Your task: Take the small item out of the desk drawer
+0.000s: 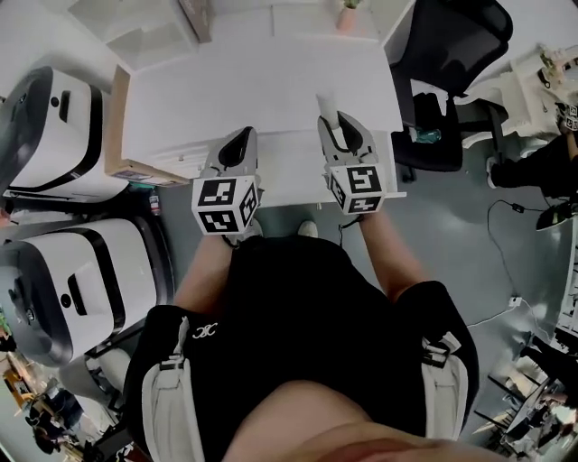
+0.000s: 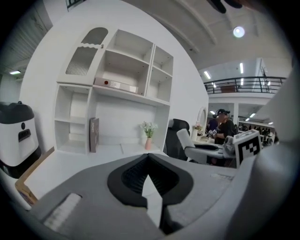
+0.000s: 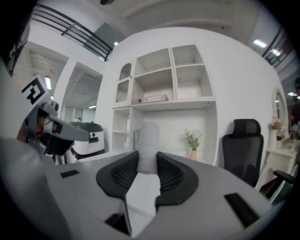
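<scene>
Both grippers hang over the near edge of the white desk (image 1: 262, 90). My right gripper (image 1: 343, 122) has a small white upright item (image 1: 327, 106) between its jaws. In the right gripper view the black pads (image 3: 125, 174) sit against both sides of that white item (image 3: 149, 140), which sticks up past the fingertips of the right gripper (image 3: 147, 161). My left gripper (image 1: 242, 137) is shut and holds nothing; in its own view the left gripper (image 2: 149, 157) has its pads meeting at the tips. A white panel (image 1: 298, 171) juts out under the grippers and looks like the drawer.
A white shelf unit (image 2: 112, 93) with a book (image 2: 94, 134) and a pink vase (image 1: 348, 18) stands at the back of the desk. A black office chair (image 1: 447, 54) is at the right. Two white machines (image 1: 54, 135) (image 1: 72, 280) and a cardboard box (image 1: 122, 167) stand at the left.
</scene>
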`<state>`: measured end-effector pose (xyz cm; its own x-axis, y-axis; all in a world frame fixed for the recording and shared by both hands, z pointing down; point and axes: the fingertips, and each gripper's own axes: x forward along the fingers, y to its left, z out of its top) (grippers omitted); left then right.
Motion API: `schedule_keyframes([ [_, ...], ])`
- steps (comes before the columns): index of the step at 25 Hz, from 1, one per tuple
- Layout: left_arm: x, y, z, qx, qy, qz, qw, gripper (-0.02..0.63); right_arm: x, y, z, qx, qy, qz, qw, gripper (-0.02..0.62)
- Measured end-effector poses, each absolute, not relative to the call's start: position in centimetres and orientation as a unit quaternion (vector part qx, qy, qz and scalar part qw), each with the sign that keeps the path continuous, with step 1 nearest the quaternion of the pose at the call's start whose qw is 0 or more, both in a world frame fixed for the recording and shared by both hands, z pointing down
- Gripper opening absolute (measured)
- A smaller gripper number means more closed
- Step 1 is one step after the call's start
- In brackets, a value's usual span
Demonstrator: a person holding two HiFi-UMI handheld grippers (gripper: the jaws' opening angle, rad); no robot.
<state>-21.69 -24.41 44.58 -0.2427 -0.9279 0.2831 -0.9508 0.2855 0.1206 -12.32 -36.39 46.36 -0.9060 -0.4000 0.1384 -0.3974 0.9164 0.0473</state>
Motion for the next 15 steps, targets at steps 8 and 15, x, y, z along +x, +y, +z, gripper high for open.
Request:
schedule_keyframes([
  [8, -20.8, -26.8, 42.3, 0.629, -0.766, 0.029, 0.131, 0.015, -6.7, -39.6, 39.9, 0.317, -0.948, 0.014, -0.013, 0.114],
  [15, -20.5, -27.4, 41.6, 0.642, -0.756, 0.028, 0.126, 0.015, -5.9, -39.5, 39.5, 0.330, -0.944, 0.022, -0.017, 0.114],
])
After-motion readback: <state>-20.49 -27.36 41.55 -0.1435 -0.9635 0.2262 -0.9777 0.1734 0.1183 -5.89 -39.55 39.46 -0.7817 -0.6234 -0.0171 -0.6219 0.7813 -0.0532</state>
